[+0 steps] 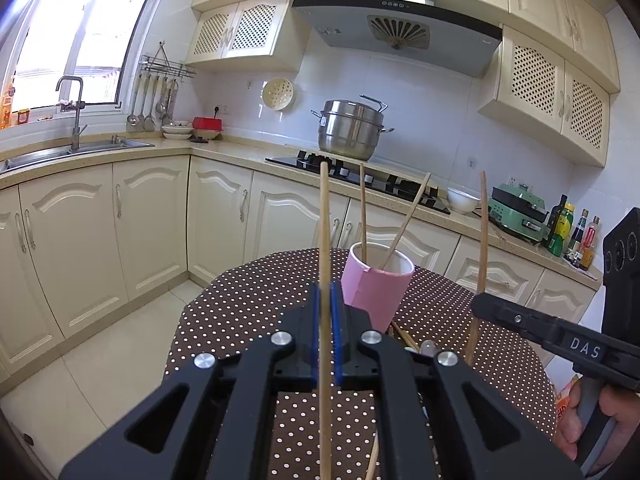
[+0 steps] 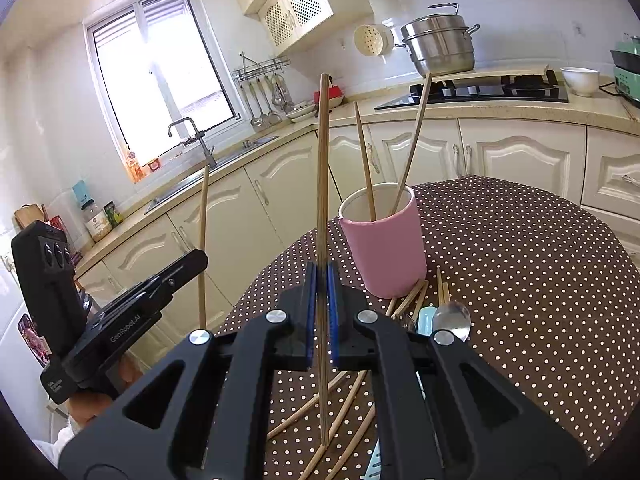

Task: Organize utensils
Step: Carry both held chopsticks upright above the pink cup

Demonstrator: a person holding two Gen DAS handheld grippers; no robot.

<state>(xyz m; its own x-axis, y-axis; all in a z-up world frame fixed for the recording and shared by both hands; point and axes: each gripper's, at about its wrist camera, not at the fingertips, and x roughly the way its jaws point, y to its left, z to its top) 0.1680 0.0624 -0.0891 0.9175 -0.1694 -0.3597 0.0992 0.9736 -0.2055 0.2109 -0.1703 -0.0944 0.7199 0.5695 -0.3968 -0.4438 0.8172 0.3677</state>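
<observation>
Holding one chopstick (image 1: 325,220) upright in the left gripper (image 1: 326,308), another (image 2: 322,184) in the right gripper (image 2: 321,292); fingers clamped, vertical for dropping into the pink cup (image 2: 384,248).

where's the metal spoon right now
In the right wrist view the spoon lies on the table, below the pink cup, beside loose chopsticks.
</observation>
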